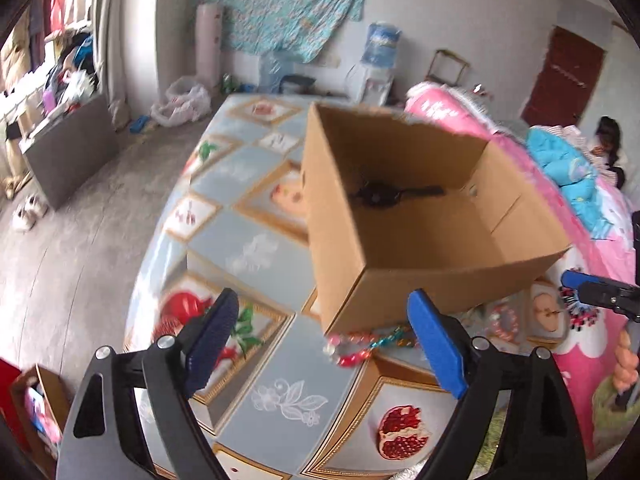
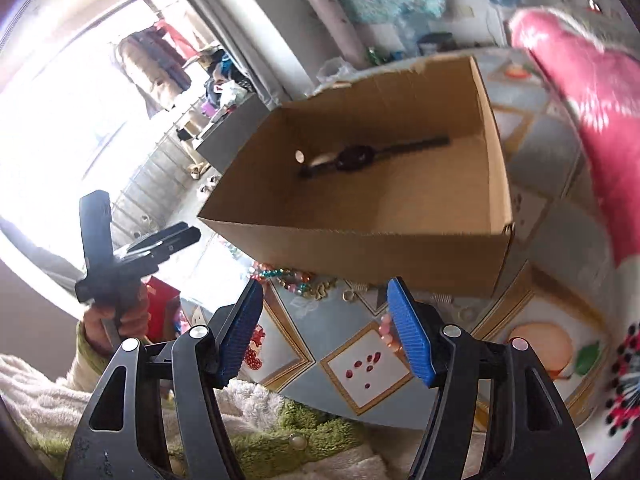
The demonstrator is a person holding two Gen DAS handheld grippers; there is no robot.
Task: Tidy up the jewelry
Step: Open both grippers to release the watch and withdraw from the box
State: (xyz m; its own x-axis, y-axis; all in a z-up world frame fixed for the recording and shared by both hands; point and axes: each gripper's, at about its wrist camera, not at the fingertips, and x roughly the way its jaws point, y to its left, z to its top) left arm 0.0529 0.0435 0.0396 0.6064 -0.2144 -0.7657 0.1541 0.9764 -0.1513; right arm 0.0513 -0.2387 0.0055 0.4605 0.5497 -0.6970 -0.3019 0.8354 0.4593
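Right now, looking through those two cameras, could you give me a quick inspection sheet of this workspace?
Surface: table under a fruit-patterned cloth.
Job's things: open cardboard box with a dark watch inside; beaded jewelry lying on the cloth beside the box.
Clutter: more beads and small pieces at the foot of the box.
Grippers: left hand-held gripper open, empty; right hand-held gripper open, nothing pressed between its pads.
Cables: nothing seen.
Surroundings: pink bedding, water dispenser, patterned sheet on the wall.
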